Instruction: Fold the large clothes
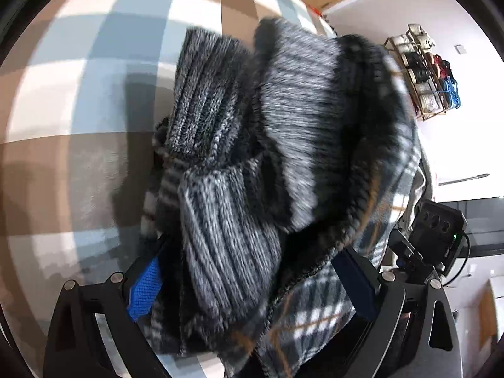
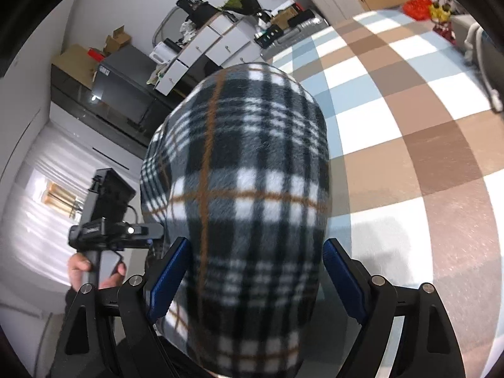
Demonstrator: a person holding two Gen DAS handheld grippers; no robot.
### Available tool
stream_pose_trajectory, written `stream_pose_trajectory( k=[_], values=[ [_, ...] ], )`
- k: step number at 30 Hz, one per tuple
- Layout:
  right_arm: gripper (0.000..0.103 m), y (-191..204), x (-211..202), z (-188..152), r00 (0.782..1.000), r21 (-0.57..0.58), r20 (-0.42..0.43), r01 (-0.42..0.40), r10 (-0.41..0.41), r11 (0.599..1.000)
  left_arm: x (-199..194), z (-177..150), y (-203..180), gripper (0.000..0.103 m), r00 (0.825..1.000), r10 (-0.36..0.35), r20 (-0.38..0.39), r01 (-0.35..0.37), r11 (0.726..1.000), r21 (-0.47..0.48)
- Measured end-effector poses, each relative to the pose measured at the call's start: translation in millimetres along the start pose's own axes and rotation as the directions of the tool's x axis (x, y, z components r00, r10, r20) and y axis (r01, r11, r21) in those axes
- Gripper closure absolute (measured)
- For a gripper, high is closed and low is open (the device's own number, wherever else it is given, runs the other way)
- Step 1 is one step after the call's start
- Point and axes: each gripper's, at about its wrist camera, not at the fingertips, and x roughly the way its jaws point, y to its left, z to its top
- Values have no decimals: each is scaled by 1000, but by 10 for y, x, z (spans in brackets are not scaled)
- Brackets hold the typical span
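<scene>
A large plaid fleece garment (image 2: 249, 195), black, white and grey with thin brown lines and dark ribbed knit cuffs (image 1: 226, 220), is held up above a checked carpet. My left gripper (image 1: 252, 271) has its blue-padded fingers (image 1: 145, 286) around a thick bunch of the knit and plaid cloth. My right gripper (image 2: 255, 271) has its blue pads (image 2: 170, 277) on both sides of a rounded hump of the same garment. The left gripper's body (image 2: 107, 220) and the hand holding it show at the left of the right wrist view.
A brown, white and pale blue checked carpet (image 2: 409, 132) covers the floor. White drawers and cluttered shelves (image 2: 214, 41) stand along the far wall. A wooden rack of yarn spools (image 1: 425, 75) hangs on a wall. Red and yellow toys (image 2: 431, 9) sit at the carpet's far edge.
</scene>
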Motion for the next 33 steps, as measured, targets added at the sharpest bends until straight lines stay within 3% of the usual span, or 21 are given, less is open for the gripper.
stream_pose_trajectory(
  k=[9, 17, 20, 23, 26, 29, 31, 33],
  values=[
    [10, -84, 338, 238, 985, 48, -159, -66, 73, 997, 58, 122, -41, 9, 995, -65, -74, 69, 997, 45],
    [12, -117, 433, 174, 980, 54, -160, -111, 119, 992, 159, 233, -86, 9, 988, -67, -139, 80, 993, 87],
    [19, -171, 390, 143, 979, 59, -154, -124, 132, 991, 183, 170, -199, 9, 993, -17, -115, 35, 987, 154],
    [23, -231, 319, 115, 979, 69, -146, -132, 141, 989, 167, 37, -339, 17, 995, 43, -94, -21, 975, 223],
    [23, -270, 264, 73, 979, 61, -146, -137, 145, 989, 101, 15, -388, 19, 987, 153, -58, -134, 960, 244],
    [23, -327, 208, 17, 980, 54, -141, -134, 140, 990, -15, 51, -277, 18, 980, 196, -30, -187, 966, 179],
    [23, -323, 185, -24, 981, 51, -138, -128, 134, 990, 43, 82, -179, 18, 984, 160, -83, -150, 982, 113],
    [23, -290, 179, -43, 982, 54, -135, -126, 133, 991, 110, 97, -175, 10, 978, 181, -98, -170, 979, 113]
  ],
)
